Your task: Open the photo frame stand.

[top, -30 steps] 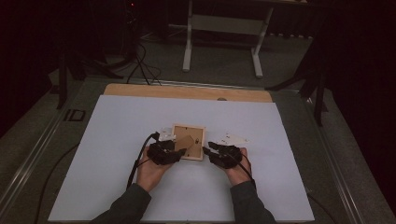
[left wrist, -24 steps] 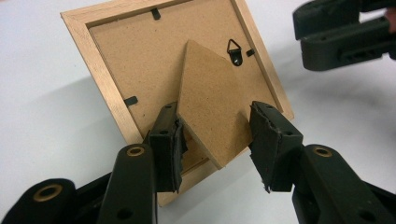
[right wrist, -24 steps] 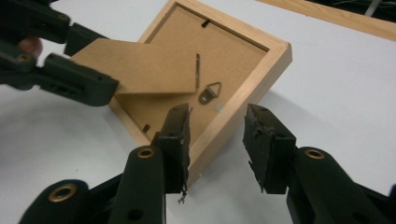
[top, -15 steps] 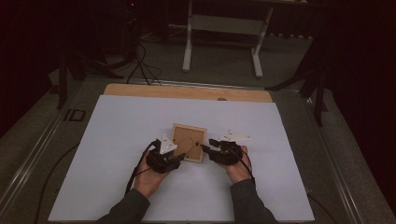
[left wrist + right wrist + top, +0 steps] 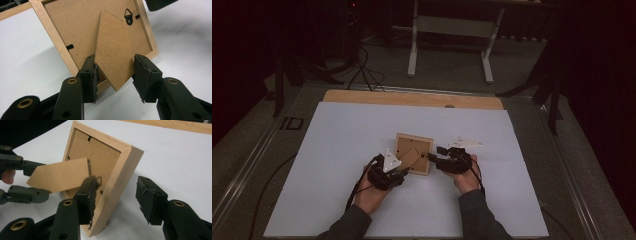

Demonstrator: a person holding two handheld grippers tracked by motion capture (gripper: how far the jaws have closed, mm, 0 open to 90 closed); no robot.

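- The left tongs (image 5: 404, 169) sit at the near left corner of the picture frame (image 5: 413, 153), which lies back-up on the white surface (image 5: 337, 150), a little right of its middle and toward the near side.
- In the left gripper view the left tongs (image 5: 115, 72) stand half spread around the cardboard easel leg (image 5: 113, 55): the leg's free end lies between the two pads, the left pad close against its edge, the right pad just beside the other edge. Whether they press it cannot be told for sure; it looks like a loose bracket, not a firm pinch.
- The easel leg is already swung up off the backing board (image 5: 80, 27), so the prop is judged partly opened; the small hanging hook (image 5: 128, 16) sits at the far end of the backing.
- The frame tilts in the right gripper view, its right edge raised.
- The right tongs (image 5: 115, 195) straddle that raised wooden edge, and their jaws have just been opening; the pads stand spread, the right pad clear of the wood, the left one near the backing.
- What is left, by judgement: pulling the leg fully out and standing the frame upright on it.
- The right tongs (image 5: 434, 157) meet the frame's right side in the high view.
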